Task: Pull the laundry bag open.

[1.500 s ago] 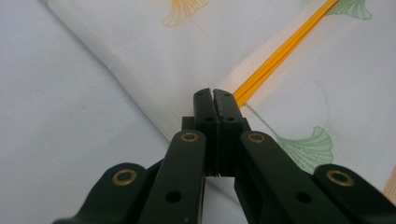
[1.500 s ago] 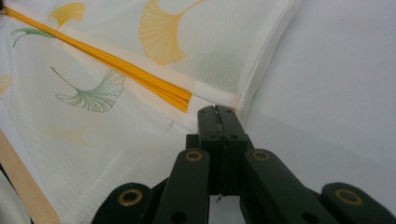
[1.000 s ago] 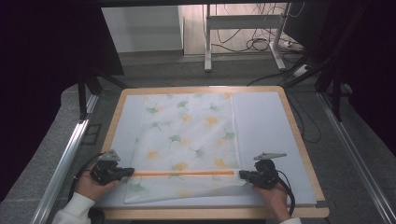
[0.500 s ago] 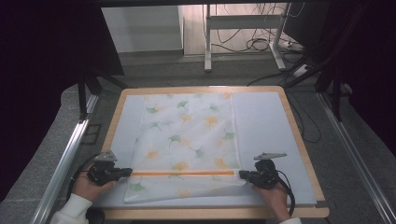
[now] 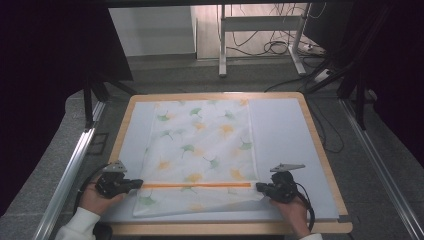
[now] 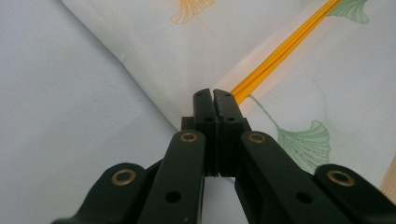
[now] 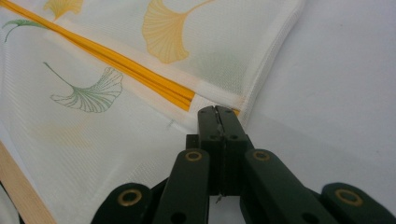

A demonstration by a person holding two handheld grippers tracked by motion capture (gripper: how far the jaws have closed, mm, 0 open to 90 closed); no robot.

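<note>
Between the two grippers lies a white cloth (image 5: 202,150) printed with leaves, flat on a pale mat (image 5: 285,135). Left gripper (image 5: 134,184) and right gripper (image 5: 260,187) each have jaws pressed together, pinching opposite ends of its orange stripe (image 5: 196,185).

Both forearms come in from the near edge of the table (image 5: 320,150). The left hand (image 5: 97,197) holds the left gripper (image 5: 136,184) low over the near left part of the table, jaws pressed together and pointing toward the right gripper (image 5: 260,186). The right hand (image 5: 292,210) holds that one over the near right part (jaws likewise pressed together), pointing back at the left.
</note>
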